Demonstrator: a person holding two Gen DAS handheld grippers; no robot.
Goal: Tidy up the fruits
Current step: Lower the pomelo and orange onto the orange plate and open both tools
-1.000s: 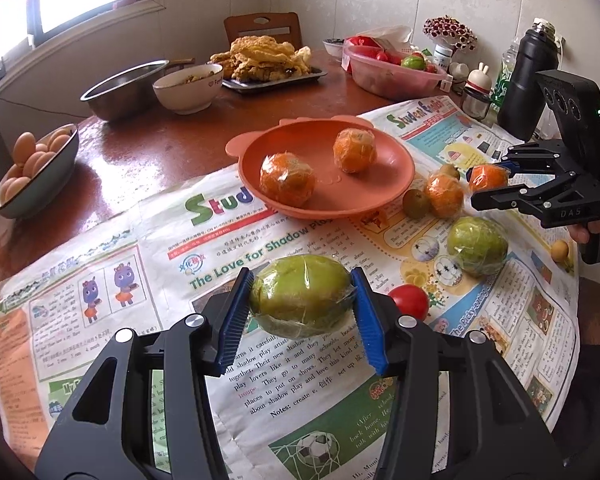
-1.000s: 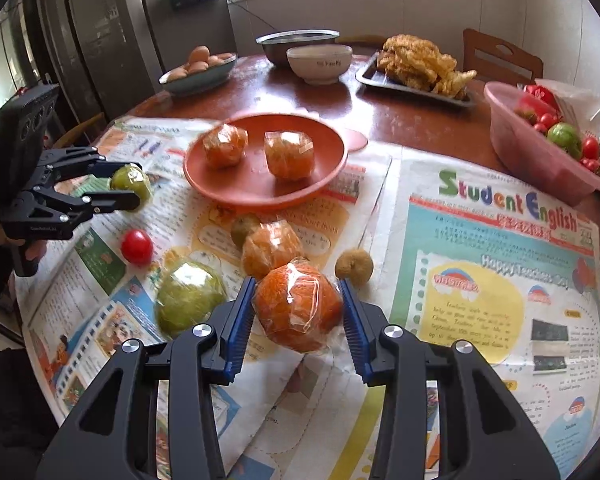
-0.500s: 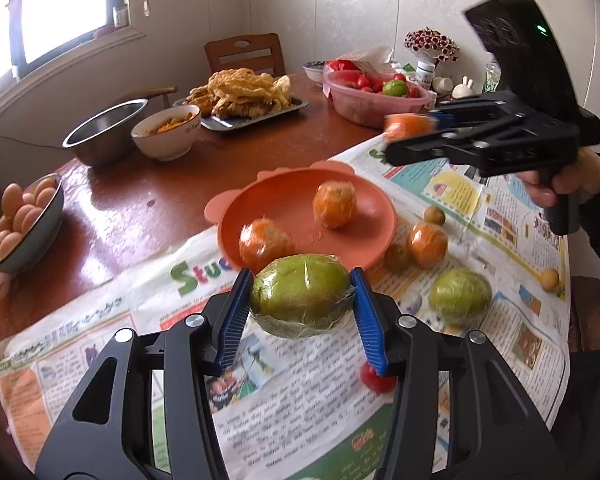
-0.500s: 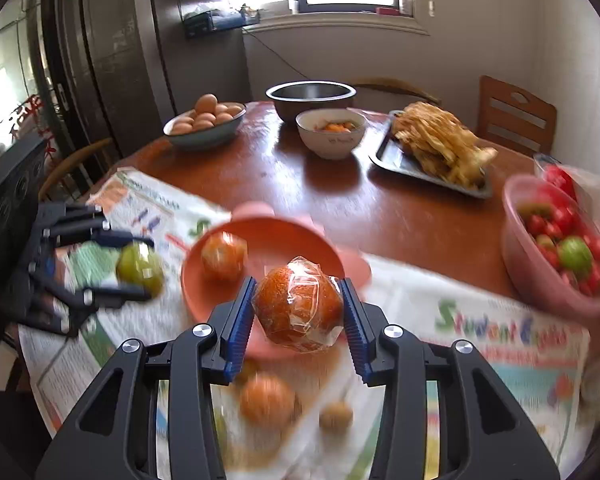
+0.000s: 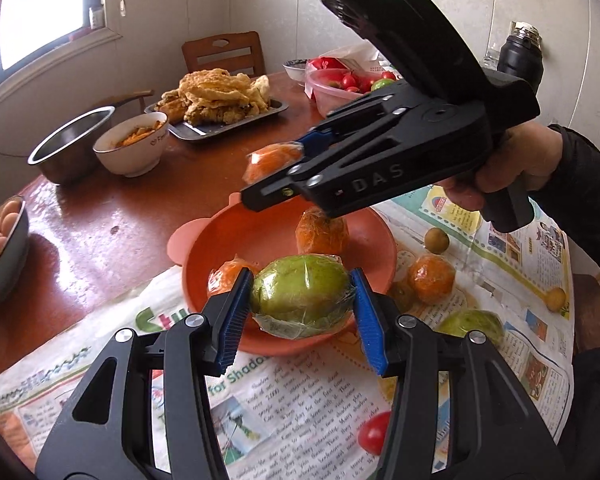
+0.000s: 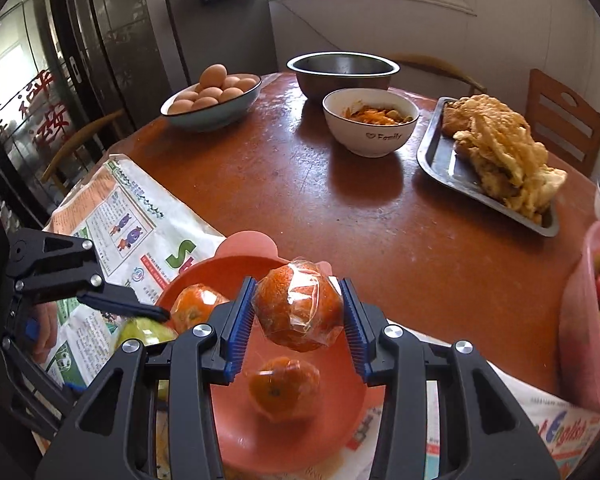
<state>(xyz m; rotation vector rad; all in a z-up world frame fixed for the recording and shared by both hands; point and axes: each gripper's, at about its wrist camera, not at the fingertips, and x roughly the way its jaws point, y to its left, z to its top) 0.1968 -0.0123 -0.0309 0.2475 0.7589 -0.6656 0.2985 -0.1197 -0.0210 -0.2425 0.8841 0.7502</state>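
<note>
My left gripper point(image 5: 300, 300) is shut on a plastic-wrapped green fruit point(image 5: 302, 294), held above the near rim of the orange plate point(image 5: 260, 236). My right gripper point(image 6: 298, 310) is shut on a wrapped orange point(image 6: 298, 306), held above the plate point(image 6: 312, 432). The right gripper also shows in the left wrist view point(image 5: 276, 168), over the plate's far side. Two wrapped oranges lie on the plate point(image 5: 322, 232), point(image 5: 226, 276). The left gripper's fingers point(image 6: 124, 306) and green fruit point(image 6: 146, 330) show at the plate's left edge.
On the newspaper point(image 5: 300, 400) lie a wrapped orange point(image 5: 432, 278), a green fruit point(image 5: 470, 324), a red tomato point(image 5: 374, 432) and small brown fruits point(image 5: 436, 240). Behind stand a bowl of eggs point(image 6: 212, 100), a steel bowl point(image 6: 342, 70), a white bowl point(image 6: 370, 120), a tray of fried food point(image 6: 496, 156) and a pink tub point(image 5: 340, 88).
Both grippers have carried their fruit from above the newspaper to over the orange plate. The right gripper rose and swung in above the plate's far side.
</note>
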